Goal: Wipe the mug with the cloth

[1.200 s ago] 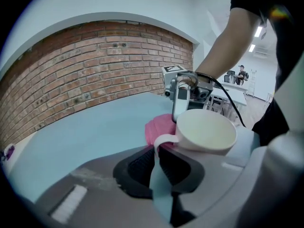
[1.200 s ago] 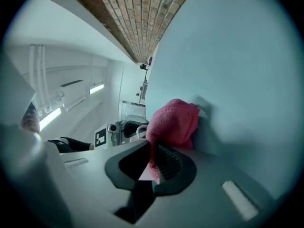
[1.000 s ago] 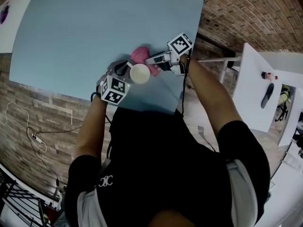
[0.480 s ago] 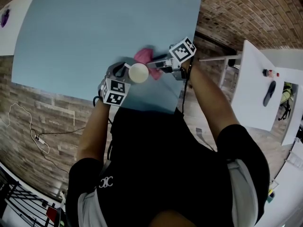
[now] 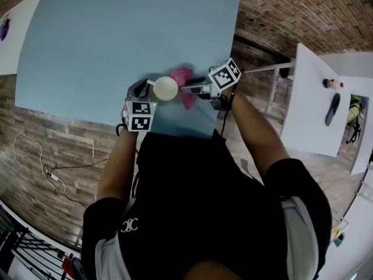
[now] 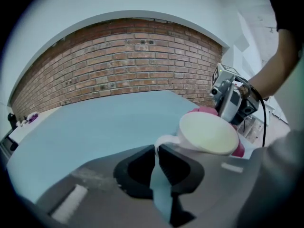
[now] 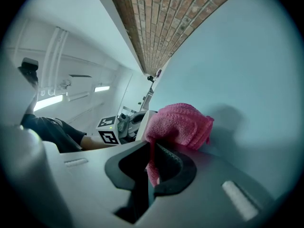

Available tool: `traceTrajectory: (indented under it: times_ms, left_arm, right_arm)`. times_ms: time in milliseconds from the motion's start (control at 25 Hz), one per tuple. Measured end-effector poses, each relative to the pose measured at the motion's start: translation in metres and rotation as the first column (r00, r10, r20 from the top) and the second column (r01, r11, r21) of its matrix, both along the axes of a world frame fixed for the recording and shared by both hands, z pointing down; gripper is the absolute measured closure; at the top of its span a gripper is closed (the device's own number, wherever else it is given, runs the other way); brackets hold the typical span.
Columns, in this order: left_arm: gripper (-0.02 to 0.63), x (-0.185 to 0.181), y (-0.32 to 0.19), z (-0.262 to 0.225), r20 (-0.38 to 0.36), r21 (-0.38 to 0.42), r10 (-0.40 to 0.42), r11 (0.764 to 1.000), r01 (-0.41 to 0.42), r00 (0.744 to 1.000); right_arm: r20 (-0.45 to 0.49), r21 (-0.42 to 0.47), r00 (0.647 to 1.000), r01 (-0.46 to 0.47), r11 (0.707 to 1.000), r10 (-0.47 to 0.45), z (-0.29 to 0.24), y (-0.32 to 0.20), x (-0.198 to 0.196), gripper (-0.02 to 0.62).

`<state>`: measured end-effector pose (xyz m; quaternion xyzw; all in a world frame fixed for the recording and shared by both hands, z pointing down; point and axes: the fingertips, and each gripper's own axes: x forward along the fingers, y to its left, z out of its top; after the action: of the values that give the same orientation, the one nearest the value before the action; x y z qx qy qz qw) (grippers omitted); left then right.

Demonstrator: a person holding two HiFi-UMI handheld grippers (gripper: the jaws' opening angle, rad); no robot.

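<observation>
A cream mug (image 5: 165,88) hangs over the near edge of the pale blue table (image 5: 105,45). My left gripper (image 5: 147,88) is shut on its handle, and in the left gripper view the mug (image 6: 209,134) tilts its open mouth up, its handle pinched between the jaws of the left gripper (image 6: 156,151). A pink cloth (image 5: 185,85) is pressed against the mug's right side. My right gripper (image 5: 189,89) is shut on that cloth. In the right gripper view the pink cloth (image 7: 179,126) bunches out of the right gripper (image 7: 152,153), with the mug (image 7: 142,122) just behind it.
A white side table (image 5: 312,98) with a dark object and a small bottle stands to the right over a brick-pattern floor. Cables lie on the floor at the left. The person's body fills the lower half of the head view.
Both grippers have shifted slightly left and away with the mug and cloth. The cloth has slid from the mug's far side to its right side.
</observation>
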<state>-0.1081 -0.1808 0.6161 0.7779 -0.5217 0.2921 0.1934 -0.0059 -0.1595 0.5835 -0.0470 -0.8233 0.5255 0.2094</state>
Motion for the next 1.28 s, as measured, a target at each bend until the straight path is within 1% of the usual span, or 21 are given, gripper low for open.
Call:
traceTrajectory:
  times_ms: [160,320,440,520,600,840,1000,1280]
  left_arm:
    - [0.572,-0.002,0.002,-0.007,0.006,0.012,-0.066,0.998,0.066,0.998]
    - [0.572,-0.004,0.007,-0.006,0.007,-0.005,-0.158,0.987,0.158,0.987]
    - [0.572,-0.005,0.011,-0.005,0.006,-0.015,-0.207,0.978,0.207,0.978]
    - [0.572,-0.006,0.012,-0.004,0.007,-0.015,-0.224,0.974,0.224,0.975]
    - [0.572,-0.007,0.012,-0.003,0.016,-0.013,-0.228,0.973,0.228,0.973]
    - [0.561,-0.006,0.016,0.004,0.055,-0.026,-0.231,0.972,0.232,0.972]
    - [0.560,-0.003,0.014,0.003,0.076,-0.031,-0.197,0.979,0.200,0.977]
    - [0.560,-0.001,0.020,0.004,0.095,-0.040,-0.174,0.983,0.178,0.980]
  right_arm:
    - [-0.003,0.013,1.000,-0.001,1.000,0.001,0.001,0.010,-0.001,0.557]
    - [-0.009,0.023,1.000,0.000,1.000,0.000,0.005,0.020,0.000,0.557]
    - [-0.025,0.050,1.000,0.019,0.999,-0.017,0.008,0.029,-0.001,0.557]
    - [-0.039,0.071,0.999,0.040,0.997,-0.038,0.011,0.035,-0.003,0.557]
    - [-0.052,0.092,0.997,0.064,0.994,-0.059,0.014,0.040,-0.005,0.557]
    - [-0.060,0.106,0.991,0.127,0.986,-0.121,0.013,0.058,-0.018,0.557]
    - [-0.056,0.109,0.986,0.163,0.981,-0.157,0.011,0.068,-0.026,0.557]
    - [-0.073,0.119,0.980,0.193,0.974,-0.186,0.014,0.071,-0.029,0.557]
